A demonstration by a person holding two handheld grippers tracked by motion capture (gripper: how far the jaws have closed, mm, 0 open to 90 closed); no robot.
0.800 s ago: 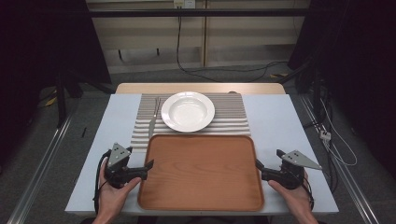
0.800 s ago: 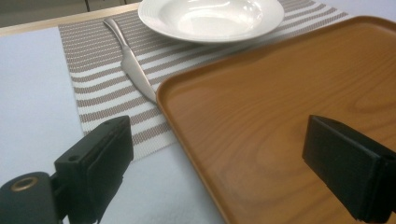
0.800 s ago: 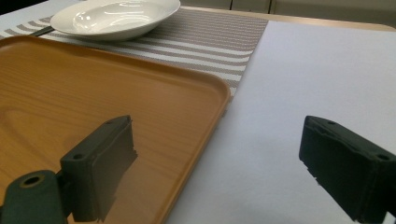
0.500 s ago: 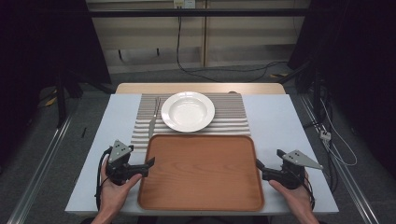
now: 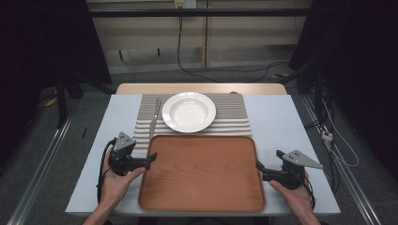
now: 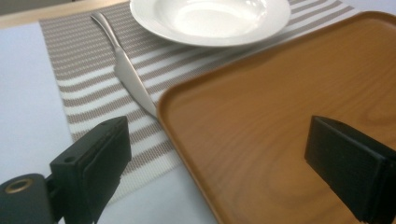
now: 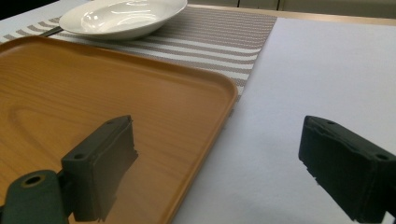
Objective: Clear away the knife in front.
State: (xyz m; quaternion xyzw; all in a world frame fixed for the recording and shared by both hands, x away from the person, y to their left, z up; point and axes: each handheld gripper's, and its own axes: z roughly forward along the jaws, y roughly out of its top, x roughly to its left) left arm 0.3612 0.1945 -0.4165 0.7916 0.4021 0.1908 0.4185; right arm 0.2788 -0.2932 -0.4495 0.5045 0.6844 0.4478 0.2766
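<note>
A brown wooden tray (image 5: pixel 202 173) lies empty at the near middle of the table. My left gripper (image 5: pixel 152 158) is at its left rim with both jaws wide apart. In the left gripper view (image 6: pixel 219 172) one jaw stands over the tray (image 6: pixel 280 107) and one outside it, neither touching. My right gripper (image 5: pixel 258 166) is at the right rim, also open. In the right gripper view (image 7: pixel 219 172) it straddles the tray's edge (image 7: pixel 205 140) the same way.
A white deep plate (image 5: pixel 188 111) sits on a striped placemat (image 5: pixel 230 119) behind the tray. A knife (image 6: pixel 126 74) lies left of the plate, its blade tip reaching the tray's far left corner. The white tabletop (image 5: pixel 291 122) extends to the right.
My left gripper has shifted a little away from the person along the tray's left rim. The right gripper and the tray have stayed put.
</note>
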